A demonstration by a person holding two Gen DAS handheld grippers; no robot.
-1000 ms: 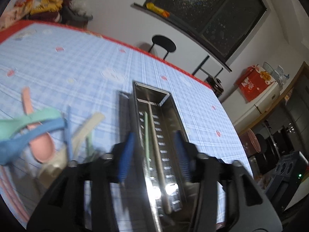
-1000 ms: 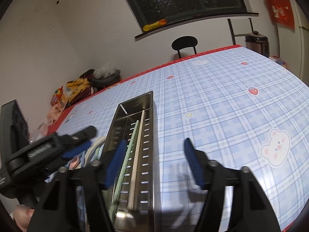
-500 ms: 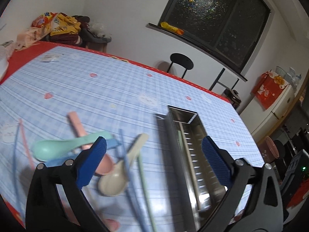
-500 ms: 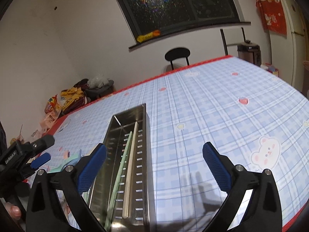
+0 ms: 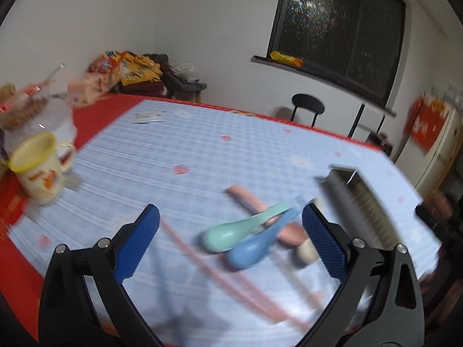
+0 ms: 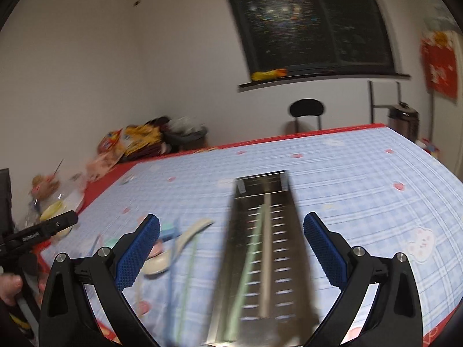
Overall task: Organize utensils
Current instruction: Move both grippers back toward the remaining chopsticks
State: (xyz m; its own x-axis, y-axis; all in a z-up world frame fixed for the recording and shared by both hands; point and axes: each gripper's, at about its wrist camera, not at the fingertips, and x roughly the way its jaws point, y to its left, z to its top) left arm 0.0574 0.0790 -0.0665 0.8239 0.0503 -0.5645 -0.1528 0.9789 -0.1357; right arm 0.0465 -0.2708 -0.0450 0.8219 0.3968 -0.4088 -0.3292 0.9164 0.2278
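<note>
My left gripper [image 5: 230,217] is open and empty over the blue checked tablecloth. A mint spoon [image 5: 243,228], a blue spoon [image 5: 260,244] and a pink spoon [image 5: 269,217] lie piled just ahead of it, toward its right finger. Pink chopsticks [image 5: 220,269] run across the cloth below them. The steel utensil tray [image 5: 364,202] lies at the right. My right gripper [image 6: 231,231] is open and empty above that tray [image 6: 263,260], which holds a green chopstick [image 6: 246,271] and a pale chopstick [image 6: 266,257]. A cream spoon [image 6: 179,245] and a loose green chopstick [image 6: 188,271] lie left of the tray.
A yellow-rimmed mug [image 5: 37,167] and a clear jar [image 5: 34,115] stand at the table's left edge. Bags and clothes [image 5: 130,69] are heaped at the far corner. A black chair [image 5: 306,110] stands behind the table. The left gripper's body [image 6: 37,231] and a hand [image 6: 8,286] show at the right wrist view's left.
Both grippers opened wide. The left one swung left, away from the tray to over the spoons. The right one rose and shifted so that the tray lies between its fingers.
</note>
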